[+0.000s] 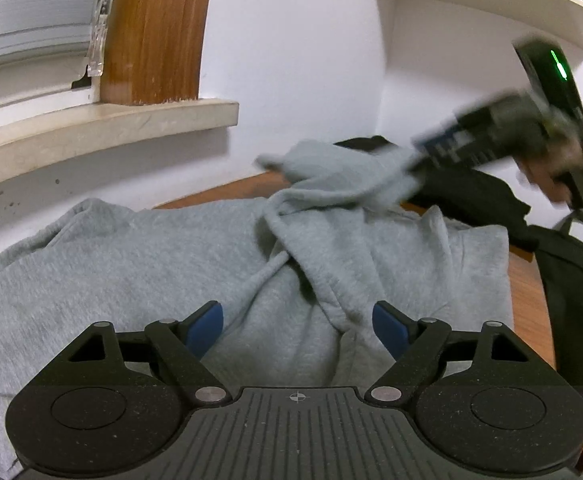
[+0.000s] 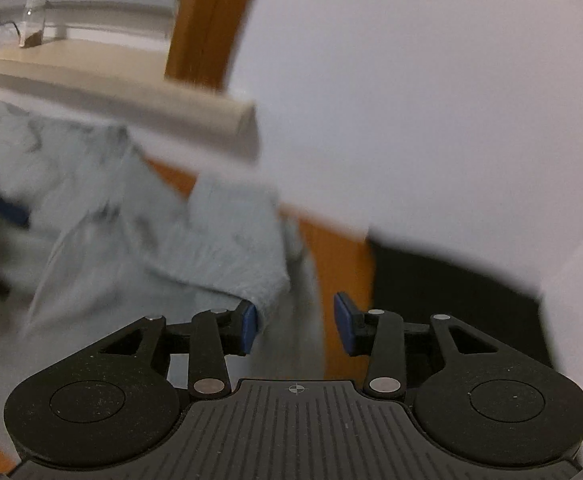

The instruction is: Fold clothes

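1. We see a grey hoodie (image 1: pixel 139 264) spread across the wooden table (image 1: pixel 527 300) below a windowsill (image 1: pixel 103 128)
2. Our left gripper (image 1: pixel 297 326) hovers over it, fingers wide apart, empty
3. Our right gripper (image 2: pixel 296 322), fingers parted, sits beside a grey sleeve (image 2: pixel 235 240), gripping nothing

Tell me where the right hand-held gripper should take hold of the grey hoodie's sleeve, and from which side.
Grip the sleeve at its cuff end, coming from the black-clothes side: that edge lies loose and raised just ahead of the right hand-held gripper, whose jaws stand apart. Probably the easiest pinch.
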